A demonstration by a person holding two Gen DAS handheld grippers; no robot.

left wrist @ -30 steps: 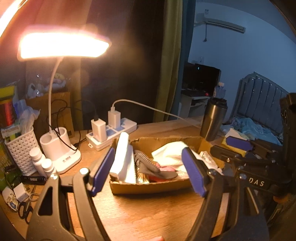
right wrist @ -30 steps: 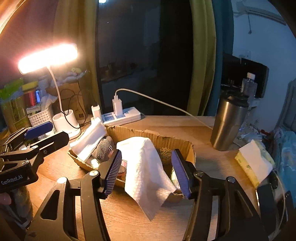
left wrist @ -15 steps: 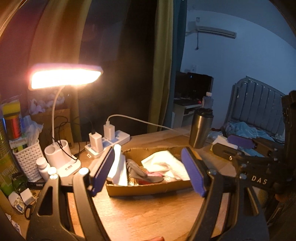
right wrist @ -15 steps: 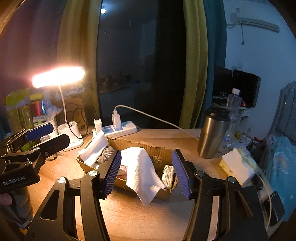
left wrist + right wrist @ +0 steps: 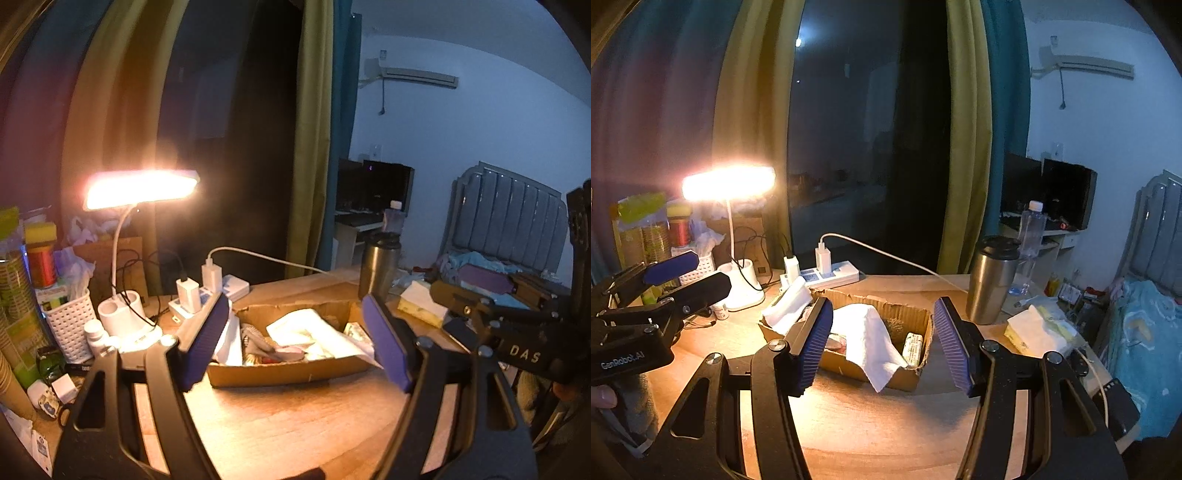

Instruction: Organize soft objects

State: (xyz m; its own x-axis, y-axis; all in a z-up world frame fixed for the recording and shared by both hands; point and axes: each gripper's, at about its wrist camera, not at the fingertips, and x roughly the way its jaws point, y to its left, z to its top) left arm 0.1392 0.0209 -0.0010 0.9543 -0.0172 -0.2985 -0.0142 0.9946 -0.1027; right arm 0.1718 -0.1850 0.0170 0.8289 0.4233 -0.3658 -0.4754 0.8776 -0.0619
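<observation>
Cardboard box (image 5: 288, 373) beyond gaping left claw (image 5: 295, 343), apart

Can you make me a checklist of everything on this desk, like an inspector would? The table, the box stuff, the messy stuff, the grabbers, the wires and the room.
Surface: wooden desk, bare in front of the box.
Job's things: cardboard box holds a white cloth draping over its front edge, a folded white towel at its left end, and small packets.
Clutter: steel tumbler, tissue pack, white basket, pill bottles, desk lamp lit.
Grippers: left gripper open, empty; right gripper open, empty.
Cables: power strip with chargers plugged in; white cable crosses the desk.
Surroundings: curtains, dark window, bed.
</observation>
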